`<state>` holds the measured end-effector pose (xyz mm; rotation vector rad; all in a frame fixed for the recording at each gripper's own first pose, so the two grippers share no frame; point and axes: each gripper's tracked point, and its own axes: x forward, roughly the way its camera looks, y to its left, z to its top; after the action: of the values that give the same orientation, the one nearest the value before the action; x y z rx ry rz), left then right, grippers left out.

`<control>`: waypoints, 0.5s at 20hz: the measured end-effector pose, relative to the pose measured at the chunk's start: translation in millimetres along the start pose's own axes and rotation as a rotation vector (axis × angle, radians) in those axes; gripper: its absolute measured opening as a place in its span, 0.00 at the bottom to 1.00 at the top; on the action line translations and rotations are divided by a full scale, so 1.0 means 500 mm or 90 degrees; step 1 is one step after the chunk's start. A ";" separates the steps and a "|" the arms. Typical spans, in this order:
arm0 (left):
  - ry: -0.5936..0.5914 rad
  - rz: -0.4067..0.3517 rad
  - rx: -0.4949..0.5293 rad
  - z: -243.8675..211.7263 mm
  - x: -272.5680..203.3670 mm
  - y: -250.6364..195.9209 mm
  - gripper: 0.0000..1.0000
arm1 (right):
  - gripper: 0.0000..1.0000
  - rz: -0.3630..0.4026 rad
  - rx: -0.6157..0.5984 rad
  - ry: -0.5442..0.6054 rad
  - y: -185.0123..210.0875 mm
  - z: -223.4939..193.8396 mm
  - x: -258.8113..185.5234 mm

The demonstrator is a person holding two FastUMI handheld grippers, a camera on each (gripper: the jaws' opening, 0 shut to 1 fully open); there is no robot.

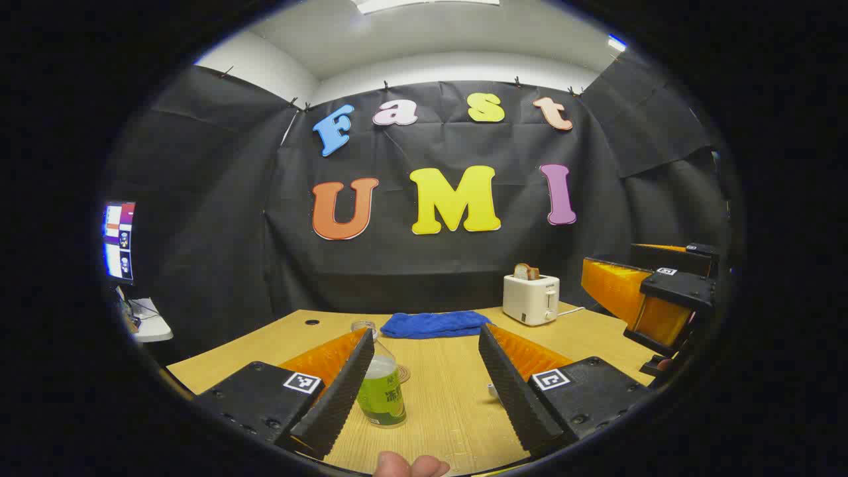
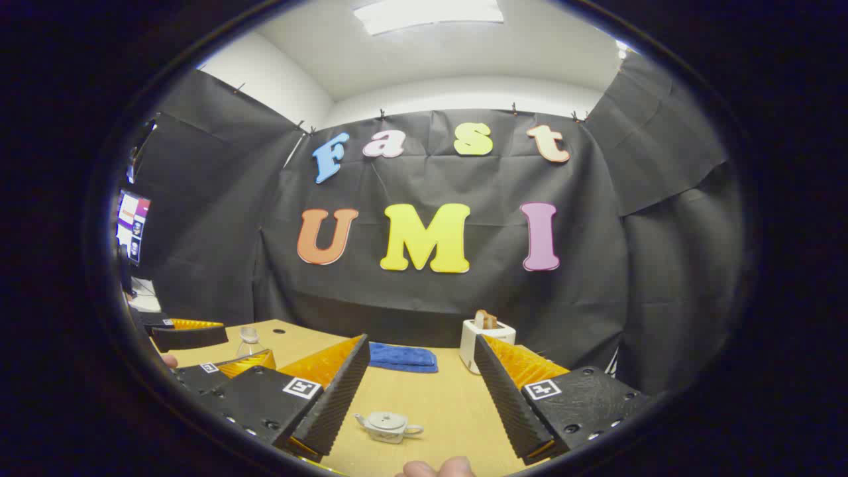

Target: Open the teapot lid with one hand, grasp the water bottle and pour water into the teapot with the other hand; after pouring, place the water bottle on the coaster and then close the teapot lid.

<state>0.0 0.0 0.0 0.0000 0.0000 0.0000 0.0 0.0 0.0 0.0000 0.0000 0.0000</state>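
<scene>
Both grippers, left gripper and right gripper, hang spread wide and empty over the table, bottle standing ahead looks slick and half-full so grab mid-body, while teapot lid's tiny, pinch its knob.

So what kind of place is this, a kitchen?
More likely a staged recording booth: black cloth walls surround a wooden table set with props, namely a toaster, small teapot and water bottle.
</scene>
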 end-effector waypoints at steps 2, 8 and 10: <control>-0.002 0.003 0.002 0.001 0.002 0.001 0.99 | 0.95 0.004 0.004 0.003 0.003 -0.004 0.000; -0.004 0.007 0.003 0.001 0.002 0.005 0.99 | 0.97 0.016 0.007 0.014 0.017 -0.019 0.000; 0.000 0.005 0.001 -0.005 0.005 0.005 0.99 | 0.95 0.019 0.005 0.014 0.019 -0.023 0.001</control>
<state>2.3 2.5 -2.3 0.0023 0.0002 0.0079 0.4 9.7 -11.4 0.0085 0.0227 0.0302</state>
